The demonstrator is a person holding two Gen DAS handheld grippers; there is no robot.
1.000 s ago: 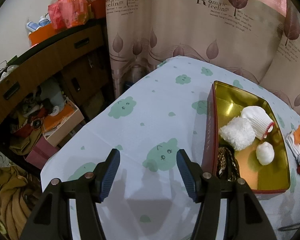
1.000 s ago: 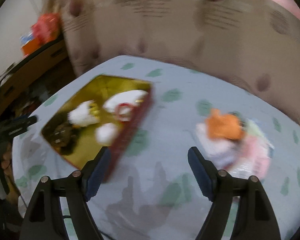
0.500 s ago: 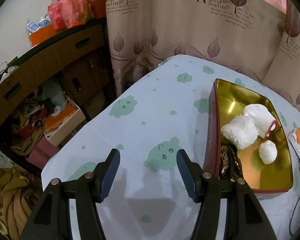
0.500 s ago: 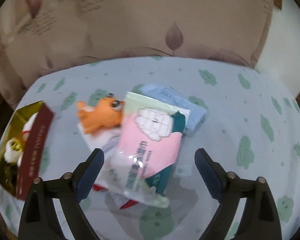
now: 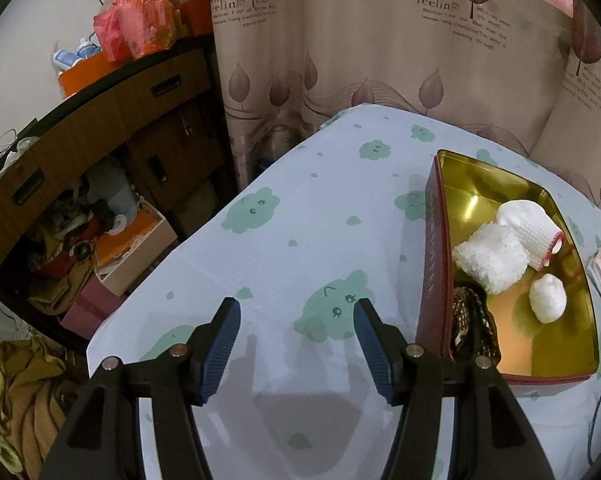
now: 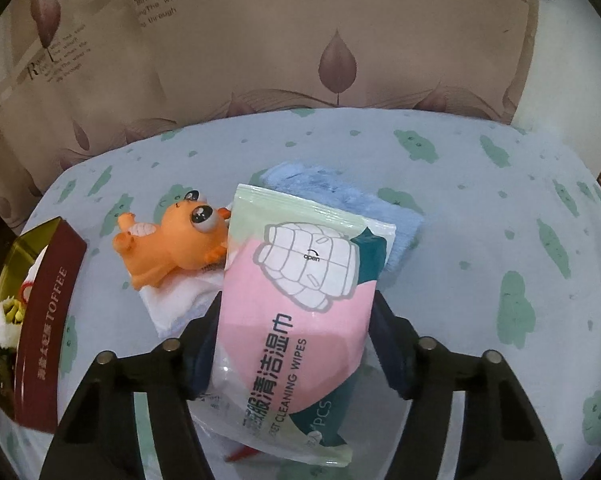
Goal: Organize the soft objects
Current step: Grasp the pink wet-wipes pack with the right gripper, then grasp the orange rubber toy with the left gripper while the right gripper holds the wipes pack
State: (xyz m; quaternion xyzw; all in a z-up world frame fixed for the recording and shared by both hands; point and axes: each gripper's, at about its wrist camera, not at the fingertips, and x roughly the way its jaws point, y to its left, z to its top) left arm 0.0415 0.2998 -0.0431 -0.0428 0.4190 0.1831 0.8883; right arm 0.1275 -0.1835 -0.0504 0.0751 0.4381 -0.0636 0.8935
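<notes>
Wipes pack (image 6: pixel 296 312), pink/green/white with "CLEANING WIPES" print, lies flat on the table cloth (image 6: pixel 480 240), and the right gripper (image 6: pixel 290 344) straddles its near half: jaws have just been closing, pack sits between the blue pads, both pads look flush against the pack's long edges, so I read it as gripped, at mid width. Everything below is placed relative to the pack. Under its far end: a folded blue cloth (image 6: pixel 396 216), sticking out beyond and to the right. Just left of the pack, touching its upper left edge: orange plush toy (image 6: pixel 176 244) with big eyes, lying on its back on a white folded cloth (image 6: pixel 172 300), which also tucks under the pack's left side. Something red pokes out under the pack's near edge, can't tell what. Well left of the pack: toffee tin (image 6: pixel 48 320), dark red wall, gold inside. Left wrist view shows the tin's contents: white fluffy bundle (image 5: pixel 490 258), white knit piece with red trim (image 5: pixel 530 226), small white ball (image 5: pixel 548 298), dark patterned fabric (image 5: pixel 474 324) in the near corner. Left gripper (image 5: pixel 296 344) is on the far side of the tin from the pack, above bare cloth, jaws wide apart, nothing between them. Leaf-print curtain (image 6: pixel 300 40) behind the table
</notes>
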